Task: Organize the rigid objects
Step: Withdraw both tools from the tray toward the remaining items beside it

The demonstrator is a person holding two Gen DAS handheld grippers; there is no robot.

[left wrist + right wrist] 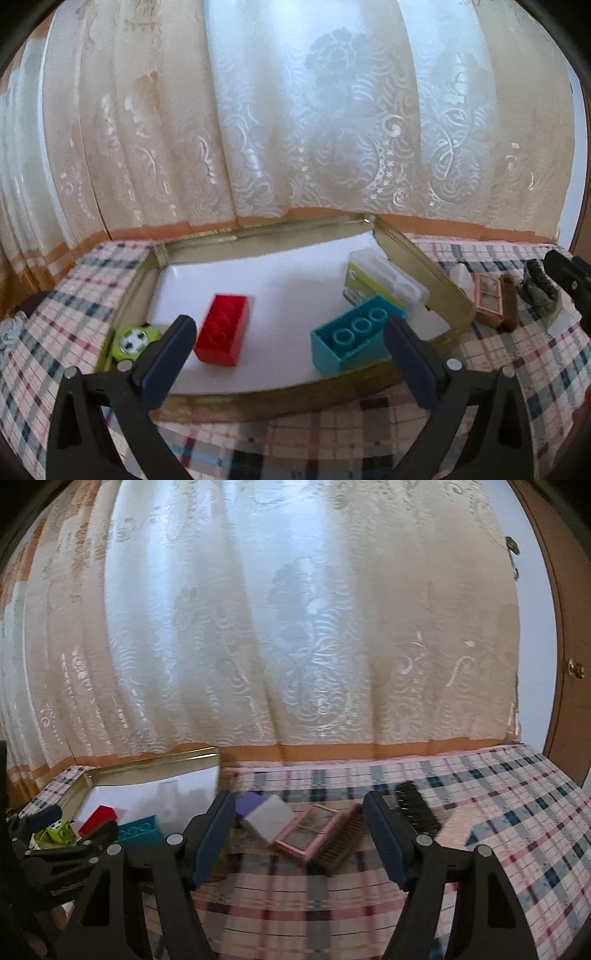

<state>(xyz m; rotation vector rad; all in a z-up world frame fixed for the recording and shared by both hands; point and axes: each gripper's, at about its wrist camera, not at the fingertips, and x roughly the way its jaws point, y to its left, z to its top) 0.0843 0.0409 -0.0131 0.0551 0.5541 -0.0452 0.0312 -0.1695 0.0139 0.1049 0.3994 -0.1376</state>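
The left black two-finger gripper with blue pads (288,354) is hovering with its jaws spread wide and nothing between them, fingers pointing toward the far edge of the table. The right black two-finger gripper with blue pads (299,834) is likewise hanging wide open and empty, aimed the same way, with the left one showing beside it at the lower left.

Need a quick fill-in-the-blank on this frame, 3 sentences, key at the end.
1. The red block lies inside the ____.
2. The pink frame lies on the checked cloth, ____ the tin.
3. Both the left gripper and the right gripper have their jaws ____ and hold nothing.

Missing words: tin; outside; open
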